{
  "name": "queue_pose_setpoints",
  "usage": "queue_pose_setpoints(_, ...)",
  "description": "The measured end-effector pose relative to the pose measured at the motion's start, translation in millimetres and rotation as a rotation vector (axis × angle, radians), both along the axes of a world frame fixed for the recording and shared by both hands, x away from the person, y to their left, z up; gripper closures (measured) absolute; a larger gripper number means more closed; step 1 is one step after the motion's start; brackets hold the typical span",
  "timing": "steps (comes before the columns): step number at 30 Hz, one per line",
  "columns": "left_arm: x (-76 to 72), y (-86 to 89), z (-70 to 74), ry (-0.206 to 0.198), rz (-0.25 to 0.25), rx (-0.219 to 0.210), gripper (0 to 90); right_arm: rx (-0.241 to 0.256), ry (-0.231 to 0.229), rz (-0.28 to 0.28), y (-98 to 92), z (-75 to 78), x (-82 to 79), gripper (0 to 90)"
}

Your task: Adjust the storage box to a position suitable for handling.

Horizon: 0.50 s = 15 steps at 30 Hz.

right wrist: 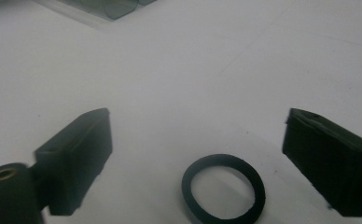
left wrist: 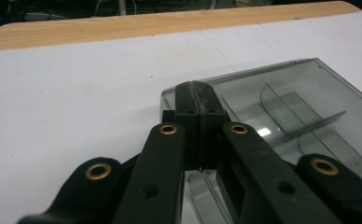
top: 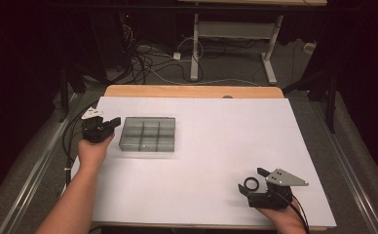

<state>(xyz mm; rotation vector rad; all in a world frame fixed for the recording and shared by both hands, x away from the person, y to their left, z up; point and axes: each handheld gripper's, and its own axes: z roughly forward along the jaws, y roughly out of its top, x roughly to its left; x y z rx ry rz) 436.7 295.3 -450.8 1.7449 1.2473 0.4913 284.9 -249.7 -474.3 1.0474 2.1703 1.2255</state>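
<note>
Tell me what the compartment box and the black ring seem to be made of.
The compartment box looks like smoke-tinted clear plastic with a glossy finish: its dividers show through the lid, which reflects light in the left gripper view. The black ring looks like matte rubber, dull and without glints, though hard plastic cannot be ruled out. It lies flat on the white sheet between the open right tongs.

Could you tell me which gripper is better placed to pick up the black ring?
The right gripper: its jaws are open on either side of the black ring. The left gripper is shut, at the compartment box.
</note>
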Motion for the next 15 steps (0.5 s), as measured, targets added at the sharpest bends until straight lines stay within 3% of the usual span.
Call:
queue_pose_setpoints(2, 5.2, 0.9, -1.3, 0.009, 0.008, -0.008, 87.8, 0.001, 0.008, 0.0, 0.0, -1.4, 1.2, 0.2)
queue_pose_setpoints(7, 18.9, -0.6, -5.5, 0.027, 0.012, 0.018, 87.8, -0.007, 0.004, -0.011, -0.8, -1.9, 0.7, 0.2)
queue_pose_setpoints(10, 26.6, 1.1, -8.4, 0.031, 0.017, -0.002, 87.8, -0.007, -0.002, -0.009, -1.0, -1.1, 0.1, 0.2)
queue_pose_setpoints(15, 40.2, -1.9, -10.1, 0.04, 0.014, 0.031, 87.9, -0.004, -0.011, -0.004, -2.9, 0.7, -1.0, 0.2)
